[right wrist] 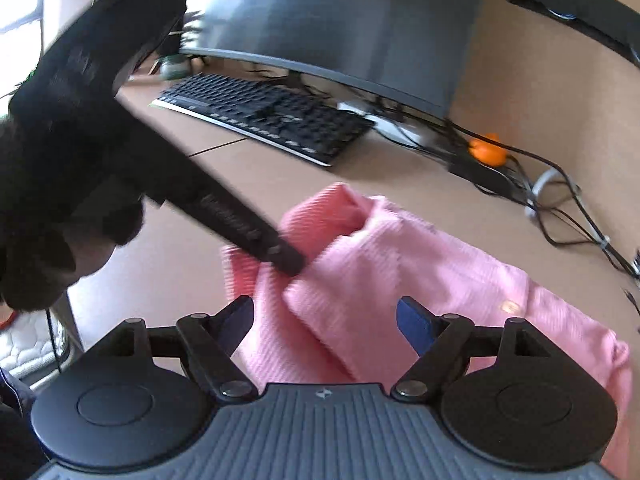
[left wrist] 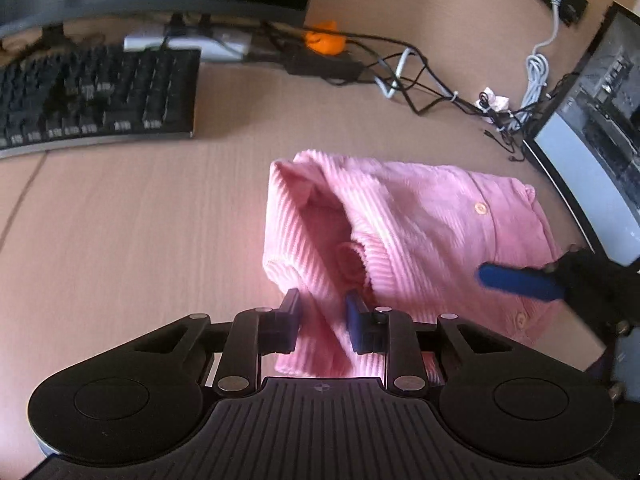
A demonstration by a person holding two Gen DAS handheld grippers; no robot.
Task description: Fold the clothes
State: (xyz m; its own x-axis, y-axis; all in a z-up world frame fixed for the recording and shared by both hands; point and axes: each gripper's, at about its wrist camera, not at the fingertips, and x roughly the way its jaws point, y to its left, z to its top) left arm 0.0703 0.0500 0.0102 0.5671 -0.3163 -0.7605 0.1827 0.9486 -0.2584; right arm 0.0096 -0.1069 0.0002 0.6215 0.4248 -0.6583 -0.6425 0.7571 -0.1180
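The garment (left wrist: 404, 216) is pink with fine ribbed stripes and pale peach buttons (left wrist: 480, 208). The tongs (left wrist: 324, 320) are black with blue pads (left wrist: 354, 316). The surface (left wrist: 132, 240) is tan; the keyboard (left wrist: 92, 96) is black, beside an orange object (left wrist: 326, 40).

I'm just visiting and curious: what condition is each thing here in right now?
Pink ribbed corduroy shirt: partly folded, bunched on the desk.
Left gripper: shut on the shirt's near edge.
Right gripper: open, fabric between its fingers.
Curved dark monitor: screen dark.
Black keyboard: lying flat, untouched.
Tangled black cables: loose on the desk.
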